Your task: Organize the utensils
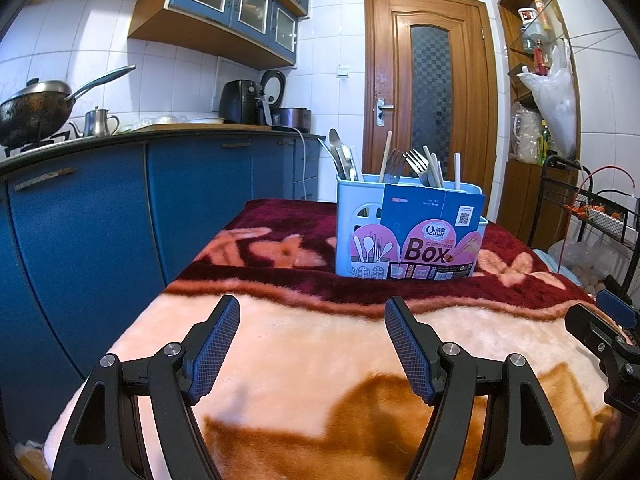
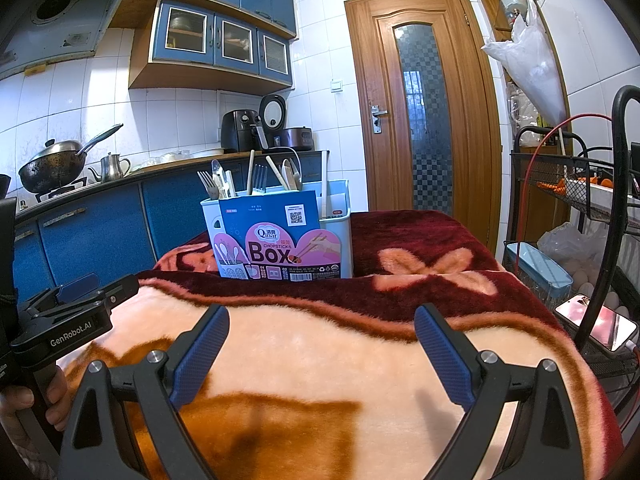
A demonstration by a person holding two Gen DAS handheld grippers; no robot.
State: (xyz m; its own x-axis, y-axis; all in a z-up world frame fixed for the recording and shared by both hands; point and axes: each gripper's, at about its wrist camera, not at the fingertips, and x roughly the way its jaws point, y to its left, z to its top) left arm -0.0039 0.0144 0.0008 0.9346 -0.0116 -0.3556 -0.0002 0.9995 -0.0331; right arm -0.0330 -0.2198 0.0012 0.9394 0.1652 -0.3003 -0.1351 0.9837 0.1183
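A light blue utensil box with a "Chopsticks Box" card on its front stands on the blanket-covered table; it also shows in the right wrist view. Forks, spoons and chopsticks stand upright in it; forks also show in the right wrist view. My left gripper is open and empty, low over the blanket, well short of the box. My right gripper is open and empty, likewise short of the box. The left gripper's body shows at the left of the right wrist view.
A pink and dark red fleece blanket covers the table. Blue kitchen cabinets with a wok and kettle stand to the left. A wooden door is behind. A wire rack and a phone are at the right.
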